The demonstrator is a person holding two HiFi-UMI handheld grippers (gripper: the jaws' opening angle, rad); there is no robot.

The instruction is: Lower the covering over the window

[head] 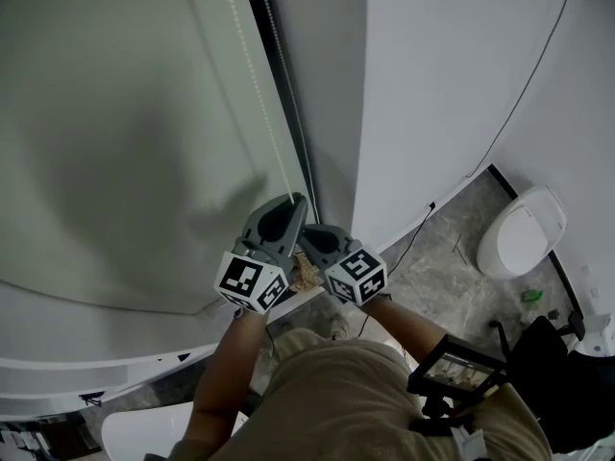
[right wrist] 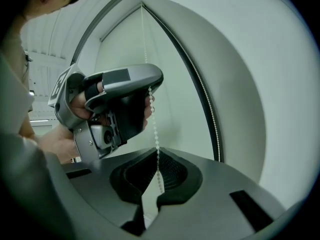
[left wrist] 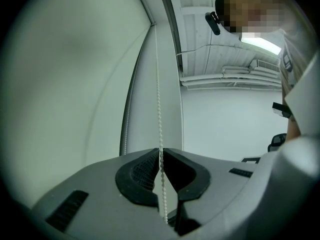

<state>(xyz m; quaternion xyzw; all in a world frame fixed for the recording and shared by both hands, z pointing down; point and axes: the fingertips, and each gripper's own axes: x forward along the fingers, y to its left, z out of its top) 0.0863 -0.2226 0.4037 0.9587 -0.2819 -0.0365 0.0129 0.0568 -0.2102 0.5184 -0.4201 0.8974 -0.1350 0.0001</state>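
**Two handheld grippers clamping a blind's bead chain, one above the other**

A person is standing at a window and holding a grey two-jaw gripper in each hand. The task's thing, a pale green-grey roller blind point(head: 125, 113), is filling the wall on the left. Its thin white bead chain point(left wrist: 159, 109) is hanging straight down along the blind's right edge, beside a dark window frame point(head: 288, 94).

The left gripper point(left wrist: 161, 156) is pinching the chain, its dark ribbed jaws closed almost together with only the beads between them. The right gripper point(right wrist: 158, 160) is gripping the same strand just below, its jaws likewise nearly touching around the beads.

Stacking the two grips probably lets the person pull hand over hand, one gripper keeping the chain taut while the other moves up for a fresh hold. Holding one strand only is likely what turns the roller and lowers the blind.

No brand, label or readable writing is showing. The only printed marks are black-and-white square patterns on each gripper's cube.
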